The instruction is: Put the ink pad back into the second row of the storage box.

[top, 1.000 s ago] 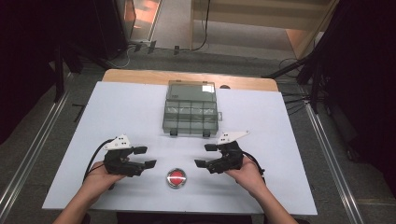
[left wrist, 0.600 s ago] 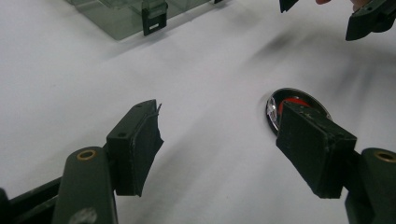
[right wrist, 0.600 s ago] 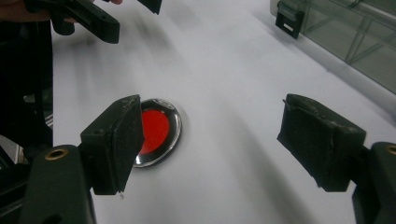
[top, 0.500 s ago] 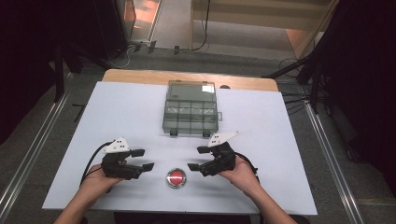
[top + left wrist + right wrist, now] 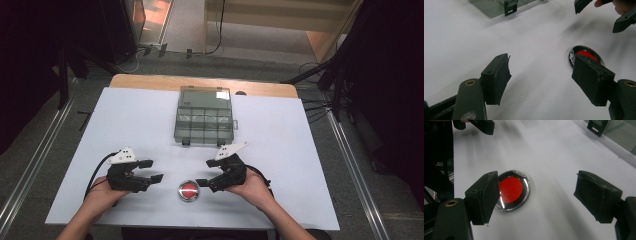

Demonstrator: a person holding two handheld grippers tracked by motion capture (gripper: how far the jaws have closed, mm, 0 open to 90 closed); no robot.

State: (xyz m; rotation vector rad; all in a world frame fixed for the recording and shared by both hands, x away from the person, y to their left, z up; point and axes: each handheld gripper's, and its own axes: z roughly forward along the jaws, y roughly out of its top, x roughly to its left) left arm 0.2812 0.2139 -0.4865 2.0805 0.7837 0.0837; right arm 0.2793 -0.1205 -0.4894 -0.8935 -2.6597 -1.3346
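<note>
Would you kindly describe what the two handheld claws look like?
Both are black. The left claw and right claw each carry a pale grey three-cornered plate on top and trail a black cable. Their fingers end in blocky, dark-padded tips, with brass-coloured rivets behind.

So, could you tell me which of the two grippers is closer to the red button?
The right gripper: its open jaws nearly reach the button, while the left gripper sits farther away on the other side.

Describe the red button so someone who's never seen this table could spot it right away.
On the white table, look at the near edge, between the left gripper and the right gripper. The button lies flat there: a small red disc in a shiny metal rim, the one red thing, nearer than the clear box.
</note>
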